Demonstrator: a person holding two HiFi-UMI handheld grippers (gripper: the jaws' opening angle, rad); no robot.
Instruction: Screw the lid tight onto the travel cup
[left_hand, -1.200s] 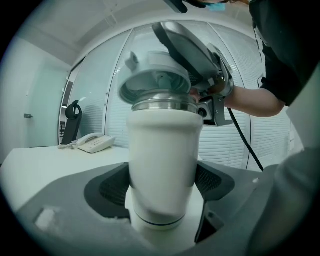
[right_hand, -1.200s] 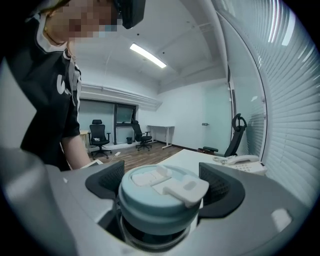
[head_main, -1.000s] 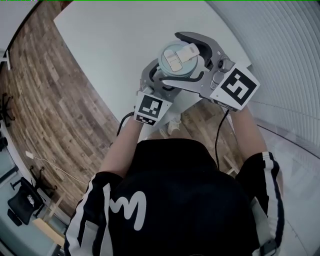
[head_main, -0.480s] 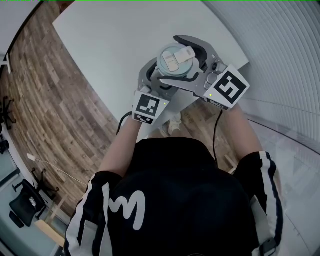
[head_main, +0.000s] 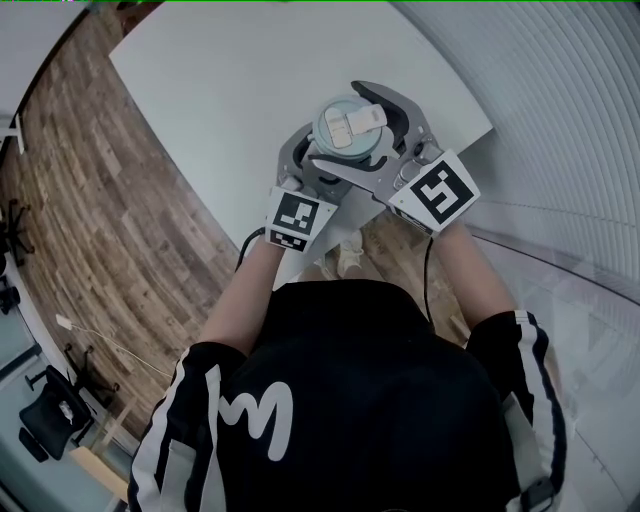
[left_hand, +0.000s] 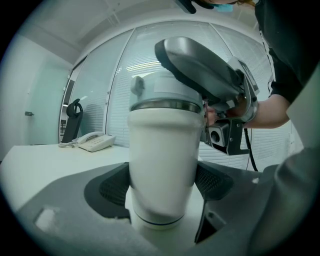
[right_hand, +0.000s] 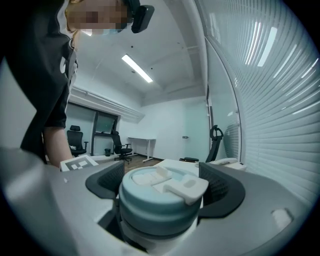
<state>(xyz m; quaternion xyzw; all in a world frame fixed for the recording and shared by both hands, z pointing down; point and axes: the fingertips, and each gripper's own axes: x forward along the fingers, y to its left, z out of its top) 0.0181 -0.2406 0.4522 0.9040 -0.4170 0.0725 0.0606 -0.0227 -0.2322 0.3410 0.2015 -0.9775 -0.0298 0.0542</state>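
The white travel cup (left_hand: 162, 150) stands upright between my left gripper's (left_hand: 162, 182) dark pads, which press on its lower body from both sides. Its pale blue lid (right_hand: 160, 200) with a white flip tab (right_hand: 186, 187) sits on top of the cup. My right gripper (right_hand: 165, 187) comes in from above and is shut on the lid's rim. In the head view, the cup and lid (head_main: 348, 124) are near the white table's (head_main: 230, 90) front right corner, with the left gripper's jaws below those of the right gripper.
A white telephone (left_hand: 92, 141) lies further back on the table. A glass wall with blinds (head_main: 560, 120) runs along the right. Wooden floor (head_main: 110, 220) lies left of the table, and office chairs (right_hand: 75, 137) stand far off.
My right gripper has swung clockwise round the cup, its marker cube moving left and down. The lid's flip tab has turned with it. The left gripper and cup body have stayed put.
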